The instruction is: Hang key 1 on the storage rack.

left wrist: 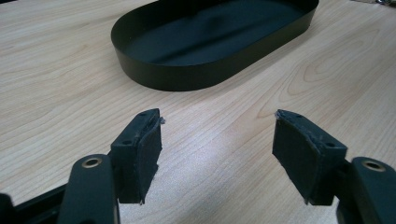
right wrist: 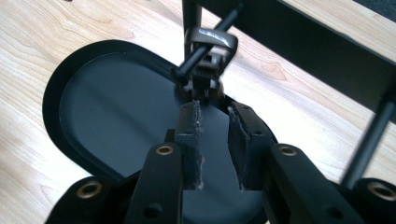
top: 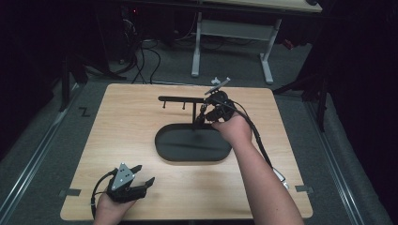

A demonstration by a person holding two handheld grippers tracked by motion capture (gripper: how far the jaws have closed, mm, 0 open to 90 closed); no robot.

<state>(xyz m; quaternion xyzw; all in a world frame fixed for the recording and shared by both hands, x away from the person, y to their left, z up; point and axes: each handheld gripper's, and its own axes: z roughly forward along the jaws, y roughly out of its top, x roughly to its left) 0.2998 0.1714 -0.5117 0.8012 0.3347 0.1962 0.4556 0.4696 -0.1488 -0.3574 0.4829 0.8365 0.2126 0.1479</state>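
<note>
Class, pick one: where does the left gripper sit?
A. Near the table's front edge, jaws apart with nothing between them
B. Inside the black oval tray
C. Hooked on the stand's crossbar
A: the left gripper sits near the table's front edge, short of the tray, jaws apart over bare wood.

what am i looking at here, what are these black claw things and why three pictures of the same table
A person holds a hand-held two-jaw gripper in each hand; there is no robot arm. The high view looks down on the light wooden table. The other two pictures come from cameras riding on each gripper, looking along its jaws.

On the table stands a black oval metal tray with a black T-shaped hanging rack rising from it. The left gripper rests open over bare wood, holding nothing. The right gripper, jaws narrowly apart, sits just before a small dark metal-framed object hanging on a rack peg.
</note>
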